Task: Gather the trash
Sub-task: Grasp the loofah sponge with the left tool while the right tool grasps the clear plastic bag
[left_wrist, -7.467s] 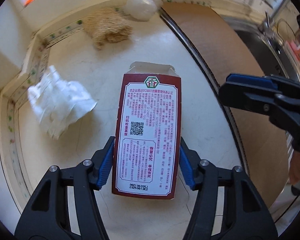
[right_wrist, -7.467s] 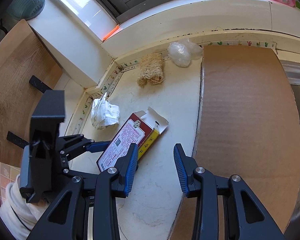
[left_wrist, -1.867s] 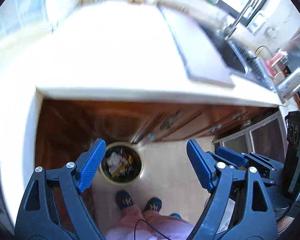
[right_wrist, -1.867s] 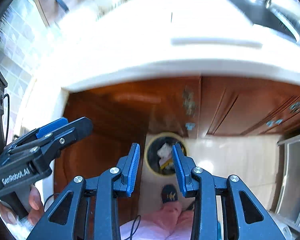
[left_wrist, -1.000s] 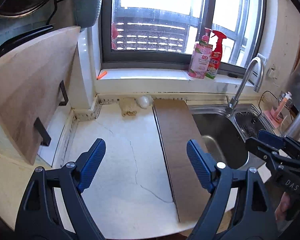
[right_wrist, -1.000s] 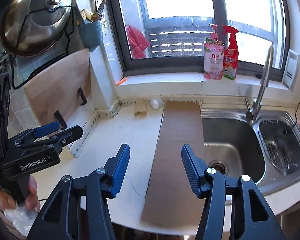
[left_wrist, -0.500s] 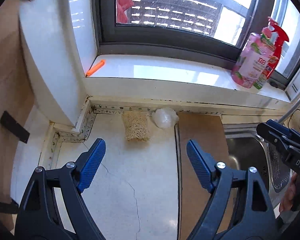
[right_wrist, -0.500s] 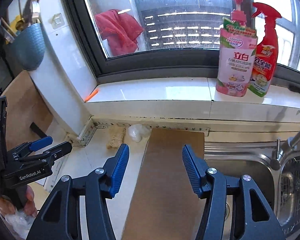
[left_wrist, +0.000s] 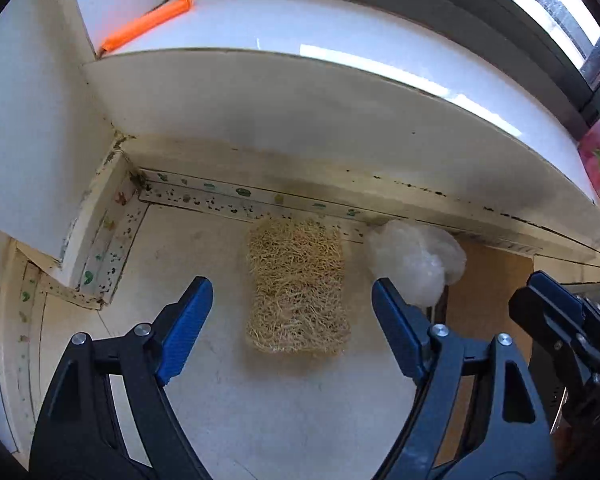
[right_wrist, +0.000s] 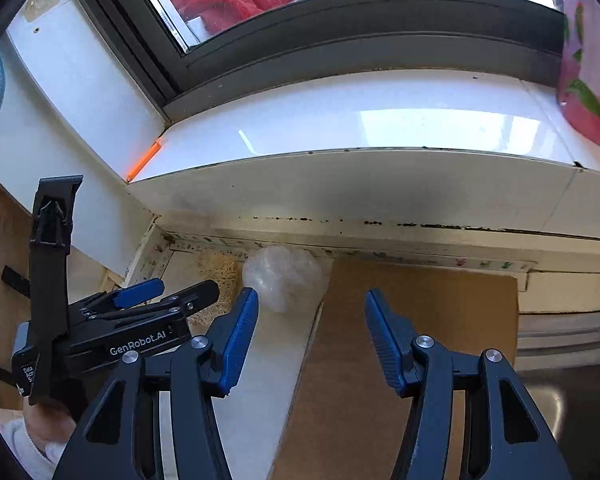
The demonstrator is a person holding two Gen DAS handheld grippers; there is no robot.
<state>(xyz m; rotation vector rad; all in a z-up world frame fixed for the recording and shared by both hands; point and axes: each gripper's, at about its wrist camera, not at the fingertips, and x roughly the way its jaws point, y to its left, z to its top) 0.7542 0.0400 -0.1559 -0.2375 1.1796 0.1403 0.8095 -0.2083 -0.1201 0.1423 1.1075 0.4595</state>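
Observation:
A tan loofah pad (left_wrist: pixel 296 284) lies flat on the pale counter (left_wrist: pixel 260 408) by the back wall. A crumpled clear plastic wad (left_wrist: pixel 416 260) sits right beside it, at the corner of a brown board. My left gripper (left_wrist: pixel 290 296) hovers over the loofah, which shows between its wide blue pads; the jaws are closing and do not touch it. In the right wrist view, my right gripper (right_wrist: pixel 312 304) stands open and holds nothing. The plastic wad (right_wrist: pixel 284 276) lies just past its left fingertip, and my left gripper (right_wrist: pixel 172 292) is further left, over the loofah (right_wrist: pixel 218 268).
The brown board (right_wrist: pixel 412 320) covers the counter to the right, with the steel sink (right_wrist: pixel 560 364) past it. A white window ledge (left_wrist: pixel 340 92) overhangs the back wall and carries an orange stick (left_wrist: pixel 148 24) and a pink bottle (right_wrist: pixel 588 92). A white pillar (left_wrist: pixel 28 120) closes the left corner.
Both grippers have dropped and moved in toward the back of the counter, so the loofah and plastic wad look much larger. The left jaws have narrowed slightly.

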